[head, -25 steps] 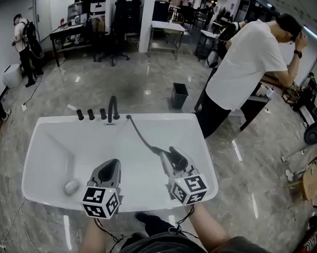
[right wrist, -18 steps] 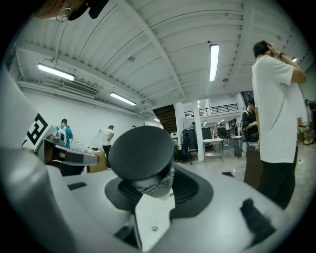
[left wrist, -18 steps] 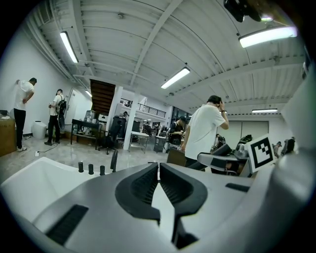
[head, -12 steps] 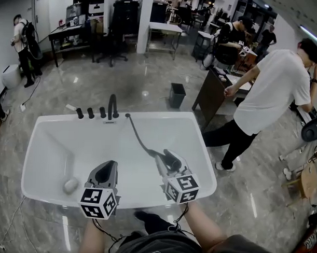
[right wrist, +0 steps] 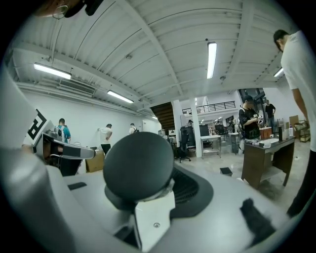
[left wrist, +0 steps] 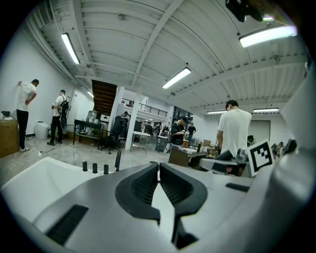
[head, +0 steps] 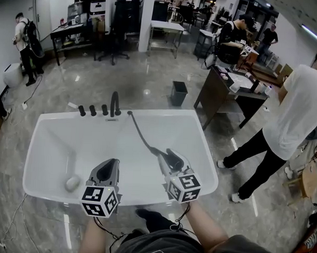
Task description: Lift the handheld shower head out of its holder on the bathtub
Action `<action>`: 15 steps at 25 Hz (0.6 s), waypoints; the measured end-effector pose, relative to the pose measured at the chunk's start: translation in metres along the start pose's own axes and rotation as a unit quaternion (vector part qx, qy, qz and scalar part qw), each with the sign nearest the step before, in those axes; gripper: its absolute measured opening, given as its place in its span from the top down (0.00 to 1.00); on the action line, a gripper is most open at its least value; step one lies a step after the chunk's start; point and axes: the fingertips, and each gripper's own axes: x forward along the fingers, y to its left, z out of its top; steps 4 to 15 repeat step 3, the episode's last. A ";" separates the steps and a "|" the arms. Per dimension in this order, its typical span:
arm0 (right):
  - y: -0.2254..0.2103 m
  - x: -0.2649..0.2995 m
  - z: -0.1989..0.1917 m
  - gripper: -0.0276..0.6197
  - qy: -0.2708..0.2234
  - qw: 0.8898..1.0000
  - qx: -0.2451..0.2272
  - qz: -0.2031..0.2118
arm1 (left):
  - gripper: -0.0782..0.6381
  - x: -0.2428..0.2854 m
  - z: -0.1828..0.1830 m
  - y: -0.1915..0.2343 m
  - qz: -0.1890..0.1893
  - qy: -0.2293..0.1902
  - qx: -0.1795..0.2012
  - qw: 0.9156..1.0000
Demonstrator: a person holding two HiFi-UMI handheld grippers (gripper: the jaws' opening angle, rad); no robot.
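Two grippers sit low over the white bathtub (head: 43, 142), near its front rim. Right gripper (head: 171, 156): jaws clamped on the handheld shower head (right wrist: 138, 165), whose dark round face fills the gap between them in the right gripper view. The head is over the basin's near right part. From it a dark hose (head: 140, 135) runs toward 11 o'clock across the basin to the far rim, ending just right of the curved black faucet (head: 113, 105). Left gripper (head: 111, 166), at 9 o'clock from the right one and apart from it: jaws pressed together, tips touching, nothing between them. Three black knobs (head: 92, 110) stand in a row on the far rim, at 9 o'clock of the faucet. A pale round object (head: 72, 183) lies on the tub floor at the left gripper's 9 o'clock. Beyond the tub, at 12 o'clock, a small dark bin (head: 178, 94) stands on the glossy floor. At 2 o'clock there is a dark desk (head: 222, 92), and at 3 o'clock a person in a white shirt (head: 299, 118), standing.
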 end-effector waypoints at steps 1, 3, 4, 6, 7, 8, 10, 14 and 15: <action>0.001 -0.001 -0.001 0.75 0.001 1.000 0.000 0.000 | 0.86 -0.001 0.000 0.000 0.000 0.000 0.000 1.000; 0.001 -0.003 -0.002 0.75 0.002 1.000 0.000 0.000 | 0.86 -0.002 0.000 -0.001 -0.001 0.001 0.002 1.000; 0.001 -0.003 -0.002 0.75 0.002 1.000 0.000 0.000 | 0.86 -0.002 0.000 -0.001 -0.001 0.001 0.002 1.000; 0.001 -0.003 -0.002 0.75 0.002 1.000 0.000 0.000 | 0.86 -0.002 0.000 -0.001 -0.001 0.001 0.002 1.000; 0.001 -0.003 -0.002 0.75 0.002 1.000 0.000 0.000 | 0.86 -0.002 0.000 -0.001 -0.001 0.001 0.002 1.000; 0.001 -0.003 -0.002 0.75 0.002 1.000 0.000 0.000 | 0.86 -0.002 0.000 -0.001 -0.001 0.001 0.002 1.000; 0.001 -0.003 -0.002 0.75 0.002 1.000 0.000 0.000 | 0.86 -0.002 0.000 -0.001 -0.001 0.001 0.002 1.000; 0.001 -0.003 -0.002 0.75 0.002 1.000 0.000 0.000 | 0.86 -0.002 0.000 -0.001 -0.001 0.001 0.002 1.000; 0.001 -0.003 -0.002 0.75 0.002 1.000 0.000 0.000 | 0.86 -0.002 0.000 -0.001 -0.001 0.001 0.002 1.000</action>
